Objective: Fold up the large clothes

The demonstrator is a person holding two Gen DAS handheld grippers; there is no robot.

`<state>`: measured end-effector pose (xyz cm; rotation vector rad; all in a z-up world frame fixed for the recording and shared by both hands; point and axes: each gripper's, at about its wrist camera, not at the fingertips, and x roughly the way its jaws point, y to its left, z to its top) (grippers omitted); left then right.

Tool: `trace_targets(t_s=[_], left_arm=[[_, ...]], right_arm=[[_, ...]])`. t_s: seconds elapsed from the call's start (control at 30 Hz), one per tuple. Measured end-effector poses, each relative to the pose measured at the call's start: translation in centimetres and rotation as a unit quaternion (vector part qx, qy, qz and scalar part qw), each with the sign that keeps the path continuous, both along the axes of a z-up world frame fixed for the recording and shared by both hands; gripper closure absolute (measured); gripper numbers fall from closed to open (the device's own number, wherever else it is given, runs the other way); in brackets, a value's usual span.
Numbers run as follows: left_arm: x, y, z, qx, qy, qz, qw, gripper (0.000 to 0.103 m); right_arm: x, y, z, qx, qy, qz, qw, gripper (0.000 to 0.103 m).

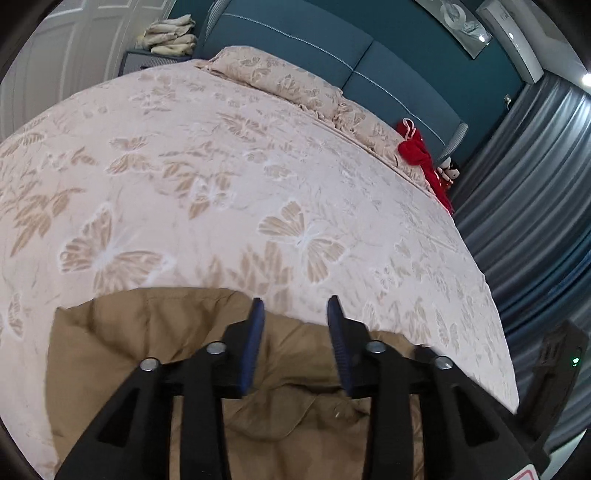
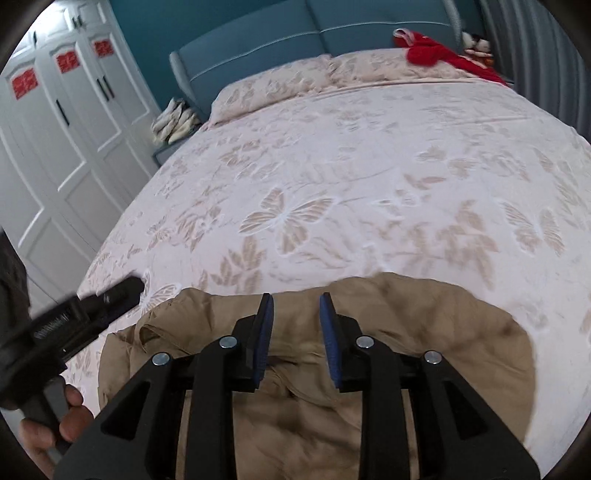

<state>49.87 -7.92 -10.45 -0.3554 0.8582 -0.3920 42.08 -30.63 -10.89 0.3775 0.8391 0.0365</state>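
A tan padded garment (image 1: 155, 343) lies bunched at the near edge of the bed; it also shows in the right wrist view (image 2: 436, 332). My left gripper (image 1: 295, 301) is open and empty, its blue-padded fingers above the garment's far edge. My right gripper (image 2: 296, 297) is open and empty, over the garment's middle. The left gripper's body (image 2: 74, 314) shows at the left in the right wrist view, held by a hand (image 2: 70, 413). The right gripper's body (image 1: 554, 369) shows at the right edge in the left wrist view.
The bed (image 1: 221, 166) has a pale butterfly-print cover and pillows (image 2: 273, 85) at a blue headboard. A red garment (image 1: 417, 147) and a toy lie at the far corner. White wardrobe doors (image 2: 59, 147) stand left, grey curtains (image 1: 524, 184) right. Folded cloths (image 1: 170, 35) sit on a nightstand.
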Motion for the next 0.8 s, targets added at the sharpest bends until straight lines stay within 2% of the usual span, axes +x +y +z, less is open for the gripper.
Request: trace_targets(t_s=[0.07, 0.17, 0.23, 0.37, 0.5, 0.8], left_arm=[[0.4, -1.8, -1.9, 0.023, 0.018, -0.012, 0.9995, 0.069], [0.5, -3.7, -6.0, 0.072, 0.05, -0.018, 0.996, 0.071], [0.3, -3.9, -7.7, 0.075, 0.046, -0.015, 0.996, 0.071], [-0.2, -4.7, -8.1, 0.113, 0.016, -0.016, 0.9933, 0.073], [-0.5, -4.9, -8.9, 0.131, 0.004, -0.01, 0.9913, 0.078], [-0.3, -4.6, -10.0, 0.117, -0.007, -0.005, 0.9931, 0.078]], right_arm=[[1.1, 0.9, -2.1, 0.011, 0.024, 0.008, 1.0, 0.077], [1.5, 2.0, -4.9, -0.007, 0.046, 0.006, 0.999, 0.08], [1.5, 1.6, -6.7, 0.006, 0.055, 0.002, 0.998, 0.082], [1.3, 1.1, -7.6, 0.019, 0.053, -0.001, 0.998, 0.084], [1.3, 1.8, -8.2, -0.005, 0.05, 0.003, 0.999, 0.085], [1.2, 2.0, -9.1, -0.014, 0.032, -0.002, 0.999, 0.085]])
